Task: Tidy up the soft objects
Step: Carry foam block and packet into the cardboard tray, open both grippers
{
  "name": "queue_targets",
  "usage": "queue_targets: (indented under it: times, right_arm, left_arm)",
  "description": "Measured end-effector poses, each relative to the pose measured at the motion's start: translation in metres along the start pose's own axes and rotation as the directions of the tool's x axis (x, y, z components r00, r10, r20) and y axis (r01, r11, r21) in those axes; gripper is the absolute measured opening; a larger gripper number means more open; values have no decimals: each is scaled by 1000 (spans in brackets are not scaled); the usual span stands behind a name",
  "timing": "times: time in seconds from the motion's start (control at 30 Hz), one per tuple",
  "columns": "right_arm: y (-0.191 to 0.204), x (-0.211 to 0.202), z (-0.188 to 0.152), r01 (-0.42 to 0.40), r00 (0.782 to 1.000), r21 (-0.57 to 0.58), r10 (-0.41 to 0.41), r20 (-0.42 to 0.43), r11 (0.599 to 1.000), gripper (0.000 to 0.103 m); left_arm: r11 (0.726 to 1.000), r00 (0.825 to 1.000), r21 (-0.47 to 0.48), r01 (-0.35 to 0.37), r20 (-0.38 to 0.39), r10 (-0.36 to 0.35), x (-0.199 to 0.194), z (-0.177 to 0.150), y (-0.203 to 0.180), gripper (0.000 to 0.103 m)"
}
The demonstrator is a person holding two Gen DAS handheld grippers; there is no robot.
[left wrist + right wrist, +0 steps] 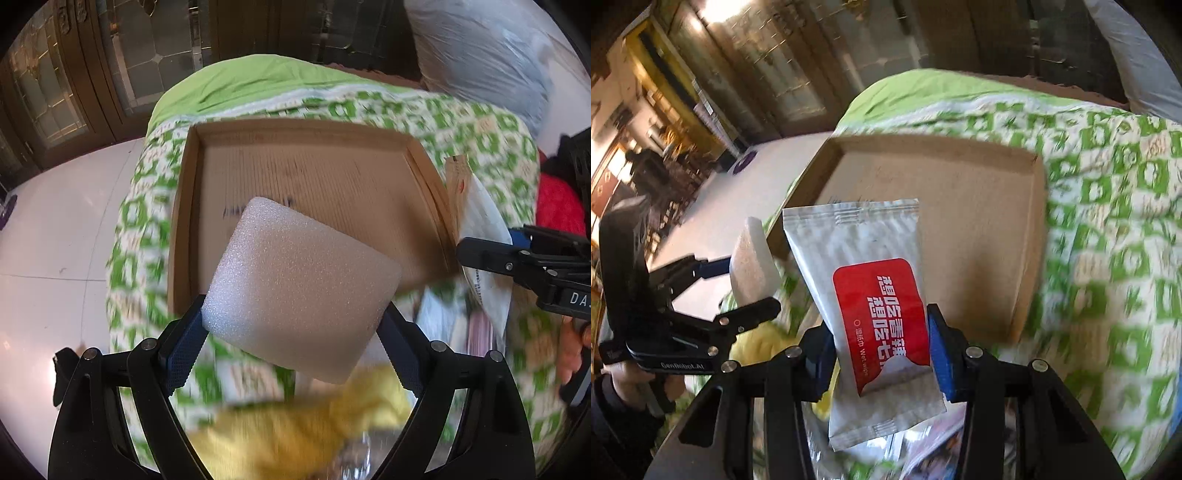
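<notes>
Left wrist: left gripper (293,347) clamps foam block (301,291); right gripper (881,354) clamps wet-wipe packet (868,295); both above cardboard tray (184,221).

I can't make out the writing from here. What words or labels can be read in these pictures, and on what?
"GenRobot.AI": on the left gripper, which holds a foam block.
"DA", cut off at the edge: on the right gripper.
"Wet wipe", small, beside white Chinese characters on a red label: on the packet in the right gripper.
Dark writing on the cardboard tray: too blurred to read.
</notes>
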State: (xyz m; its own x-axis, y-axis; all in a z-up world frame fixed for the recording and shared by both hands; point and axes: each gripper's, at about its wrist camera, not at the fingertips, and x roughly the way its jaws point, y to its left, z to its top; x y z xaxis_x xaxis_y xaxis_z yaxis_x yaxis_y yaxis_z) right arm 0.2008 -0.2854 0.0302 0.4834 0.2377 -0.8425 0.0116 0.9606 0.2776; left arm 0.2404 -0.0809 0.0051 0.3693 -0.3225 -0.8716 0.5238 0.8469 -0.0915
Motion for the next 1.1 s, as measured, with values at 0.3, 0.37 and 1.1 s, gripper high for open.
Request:
queue_targets:
  times: [0.3,0.37,1.1]
  right_arm:
    - [-26,53,40,99,995,73,-99,-8,992,45]
    - [-30,66,43,111,994,76,-109,-31,991,45]
    - [-25,61,24,179,983,50,-181,37,983,73]
  left_arm:
    - [998,998,-26,-58,-17,57,56,45,2,88]
    - [997,997,-6,-76,-30,75,68,48,-1,88]
    - [997,997,-32,-68,-39,66,83,38,14,96]
